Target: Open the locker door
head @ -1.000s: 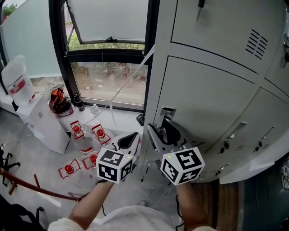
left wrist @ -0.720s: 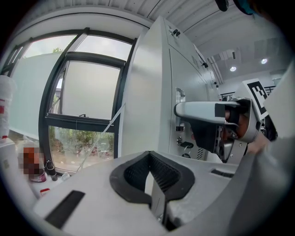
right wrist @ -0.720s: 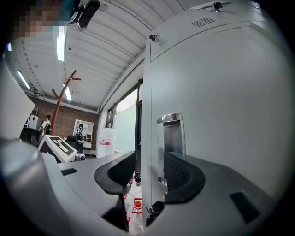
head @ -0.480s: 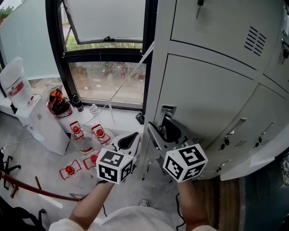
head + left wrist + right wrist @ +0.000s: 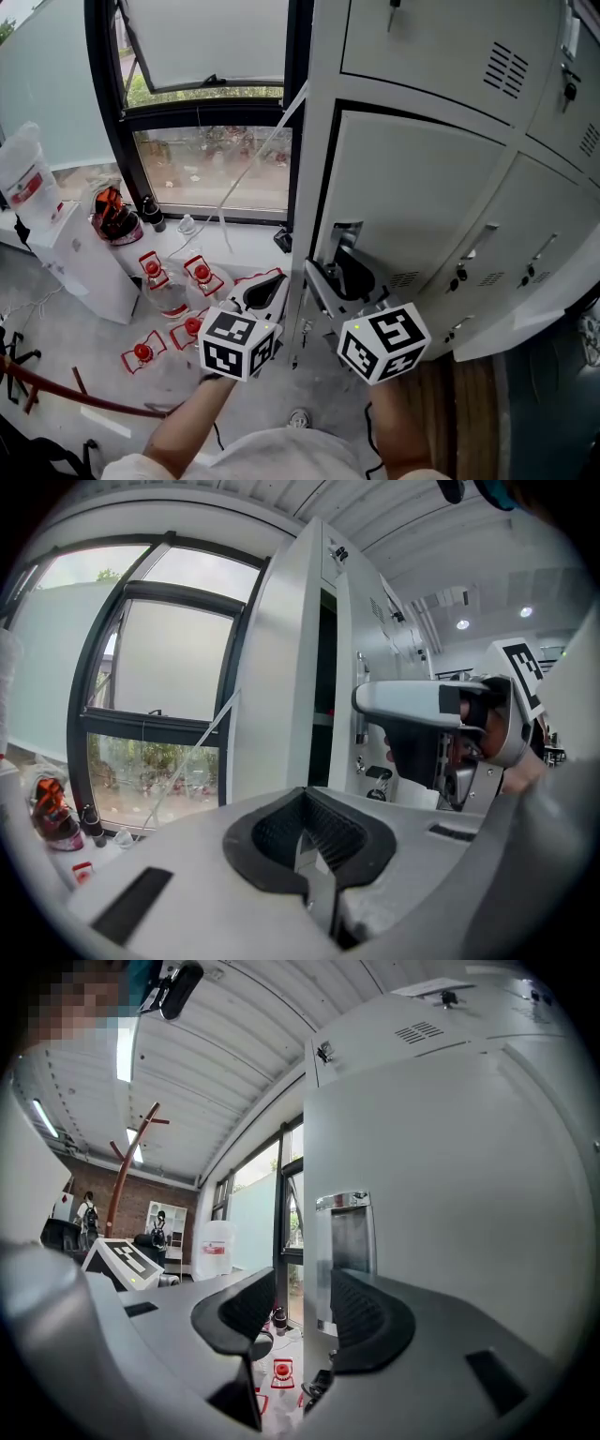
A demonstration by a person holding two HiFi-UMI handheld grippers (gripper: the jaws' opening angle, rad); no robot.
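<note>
Change since one second ago: we saw the locker door (image 5: 422, 206) had swung slightly out of its frame; a dark gap now ran along its top and left edges, where it had sat flush before.
Door position: second row of the grey lockers (image 5: 525, 122) on the right, just beside the window (image 5: 211, 169); ajar only a crack.
Handle: chrome recessed handle (image 5: 345, 234) sat at the door's lower left corner, close to the free edge.
Right gripper (image 5: 342, 277): released, jaws apart; in its own view the door's left edge stood in the gap between them and the handle rose just beyond the right pad. We could not tell whether either pad pressed on the metal.
Left gripper (image 5: 267, 291): clenched, jaws together with nothing between them; it was held left of the right gripper, apart from the door, pointing toward the locker's side.
Near floor, left: bottles with red caps (image 5: 202, 274) lay below the window, and a white water dispenser (image 5: 80, 258) stood further left.
</note>
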